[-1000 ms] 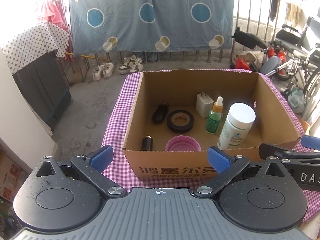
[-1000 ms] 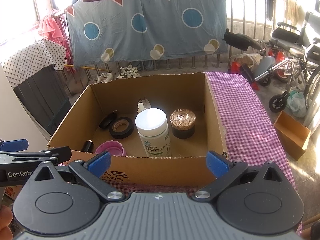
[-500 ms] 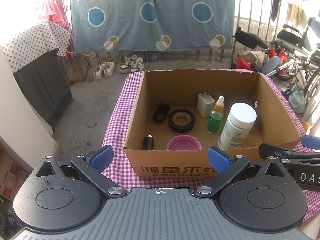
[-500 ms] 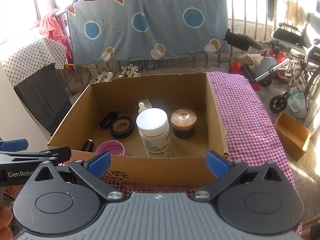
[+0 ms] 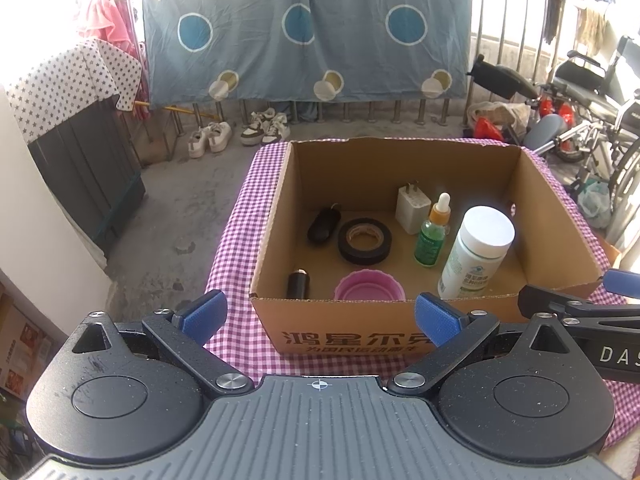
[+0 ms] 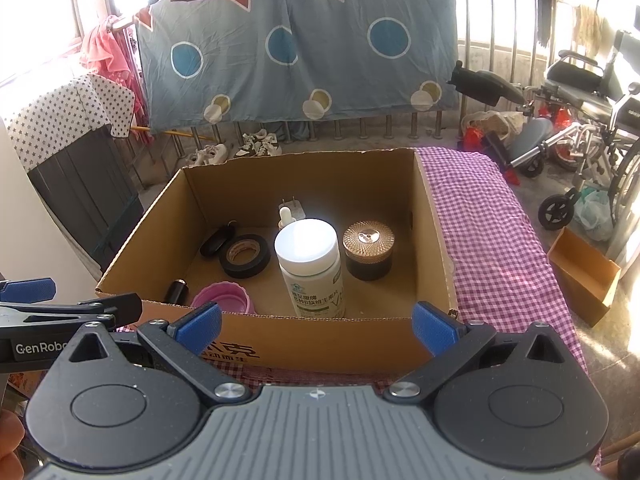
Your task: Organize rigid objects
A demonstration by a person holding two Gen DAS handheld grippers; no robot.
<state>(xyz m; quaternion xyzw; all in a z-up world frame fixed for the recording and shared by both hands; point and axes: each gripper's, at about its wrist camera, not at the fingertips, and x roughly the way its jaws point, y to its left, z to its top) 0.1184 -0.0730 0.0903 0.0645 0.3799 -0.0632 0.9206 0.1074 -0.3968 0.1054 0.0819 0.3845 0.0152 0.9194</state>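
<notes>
Both tongs, left [image 5: 318, 316] and right [image 6: 316, 326], hover agape before the cardboard box [image 6: 320, 340].

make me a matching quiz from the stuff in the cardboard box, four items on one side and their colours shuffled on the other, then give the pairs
Items:
1. tape roll
2. dropper bottle
3. plug adapter
4. ribbed cup

Colours:
A. pink
B. white
C. black
D. green with an orange collar

Pairs: 1-C, 2-D, 3-B, 4-A

All four sit inside the cardboard box; the ribbed cup is nearest the front wall and the plug adapter is towards the back.
</notes>
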